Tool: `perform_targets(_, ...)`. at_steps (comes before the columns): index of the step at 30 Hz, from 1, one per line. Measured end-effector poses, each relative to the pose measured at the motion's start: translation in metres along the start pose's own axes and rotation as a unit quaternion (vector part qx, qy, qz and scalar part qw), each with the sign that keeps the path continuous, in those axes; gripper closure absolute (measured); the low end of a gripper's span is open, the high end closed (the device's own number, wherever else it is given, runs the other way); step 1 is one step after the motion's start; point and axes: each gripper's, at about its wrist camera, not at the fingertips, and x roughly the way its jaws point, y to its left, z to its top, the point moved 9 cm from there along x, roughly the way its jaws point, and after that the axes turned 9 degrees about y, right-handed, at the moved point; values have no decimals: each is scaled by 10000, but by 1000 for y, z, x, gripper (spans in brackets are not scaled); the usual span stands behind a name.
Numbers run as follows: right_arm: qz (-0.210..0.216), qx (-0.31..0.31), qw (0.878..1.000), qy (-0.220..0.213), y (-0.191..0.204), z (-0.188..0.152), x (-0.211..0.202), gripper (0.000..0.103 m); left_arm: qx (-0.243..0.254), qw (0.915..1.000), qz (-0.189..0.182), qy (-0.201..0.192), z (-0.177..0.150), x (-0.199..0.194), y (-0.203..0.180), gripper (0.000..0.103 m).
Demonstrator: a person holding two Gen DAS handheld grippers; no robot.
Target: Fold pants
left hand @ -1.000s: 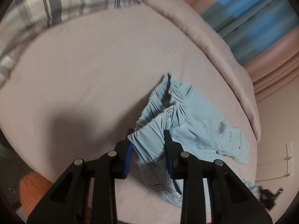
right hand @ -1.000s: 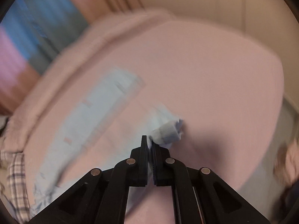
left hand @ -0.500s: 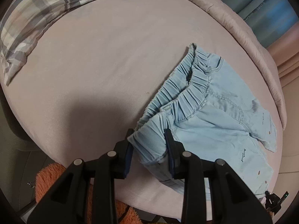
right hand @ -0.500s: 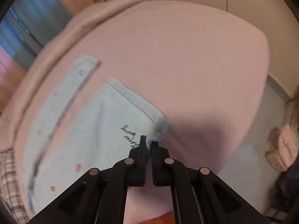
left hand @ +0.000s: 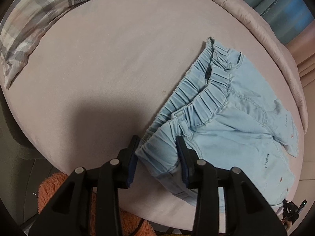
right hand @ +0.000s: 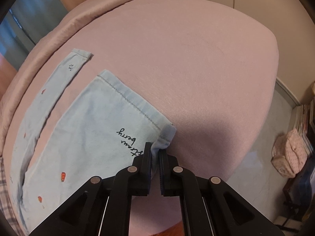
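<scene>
Light blue pants [left hand: 236, 129] lie spread on a pink bed [left hand: 110, 59], elastic waistband toward my left gripper [left hand: 158, 147]. A bunched end of the waistband [left hand: 159, 149] fills the gap between its blue pads, which still touch it while the jaws are opening. In the right wrist view a pant leg [right hand: 94, 122] with black script and small red marks lies flat. My right gripper [right hand: 155, 149] is shut on the corner of its hem [right hand: 166, 135]. The other leg [right hand: 59, 78] lies further left.
A plaid pillow [left hand: 39, 15] lies at the far left of the bed and a rolled pink duvet [left hand: 275, 49] runs along its far edge. An orange fluffy thing [left hand: 51, 188] sits below the near edge. A pink bag [right hand: 289, 155] stands on the floor at right.
Both grippers have come down toward the bed and the pants went from hanging bunched to lying spread flat. The left jaws stand a little wider around the waistband.
</scene>
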Motion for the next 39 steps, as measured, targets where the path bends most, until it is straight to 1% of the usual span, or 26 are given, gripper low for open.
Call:
perform_targets(4,9,42,10000,-17,0,0,1,100,149,9996,209,-81,2,1,-5,63)
perform_targets(9,-114,6,9999,-44,0,-2,-3,100,39,10000,25,-52,3,1,-1,63)
perform_targets(14,-39,70,10000,-56,-3,-3,0,100,57,9999,112,-51,-2,0,2,61)
perform_targets(15,-28,82,9999,-51,-3,-2,0,100,31,9999,98,-50,-2,0,2,60)
perform_targets(18,-5,141,9999,-38,-3,-2,-1,99,-229,9997,-32,113,-10,-6,6,50)
perform_targets(19,-29,160,9999,-33,-4,-3,-3,93,-322,9993,-65,177,-12,-13,7,44)
perform_targets(20,-135,215,9997,-28,-5,-4,-8,84,-331,9993,-83,141,-16,-20,9,40)
perform_targets(21,-245,249,9994,-35,-8,-4,-11,64,-282,9995,-143,-9,-16,-30,7,38)
perform_targets(22,-423,283,9987,-95,-11,-5,-17,44,-177,9993,-218,-259,-14,-45,2,28)
perform_targets(23,-549,276,9976,-319,-12,-3,-28,38,-114,9987,-240,-441,-13,-56,-1,16)
perform_targets(24,-569,247,9969,-482,-11,-2,-37,31,-84,9976,-260,-643,-12,-69,-5,11)
perform_targets(25,-574,196,9964,-597,-8,-1,-46,30,-89,9953,-361,-897,-9,-85,-12,6)
perform_targets(26,-537,92,9963,-670,0,1,-57,30,-92,9941,-434,-994,-9,-92,-17,4)
perform_targets(27,-471,17,9964,-702,8,2,-64,30,-63,9916,-641,-1124,-7,-104,-29,3)
perform_targets(29,-159,-311,9959,-830,40,6,-82,30,6,9879,-957,-1219,-6,-114,-49,2)
perform_targets(30,-13,-493,9947,-900,56,7,-90,30,72,9853,-1166,-1249,-2,-116,-65,2)
perform_targets(32,342,-981,9888,-1074,103,9,-108,29,211,9816,-1446,-1230,-2,-114,-91,1)
perform_targets(34,718,-1378,9811,-1155,147,11,-119,27,304,9814,-1519,-1135,-5,-110,-107,2)
perform_targets(35,1010,-1583,9762,-1089,178,12,-121,27,351,9819,-1530,-1061,-5,-103,-115,2)
perform_targets(37,1449,-1795,9697,-806,224,15,-116,27,410,9833,-1535,-890,-9,-84,-131,3)
perform_targets(39,1692,-1917,9654,-515,263,18,-103,27,417,9853,-1542,-600,-16,-61,-141,4)
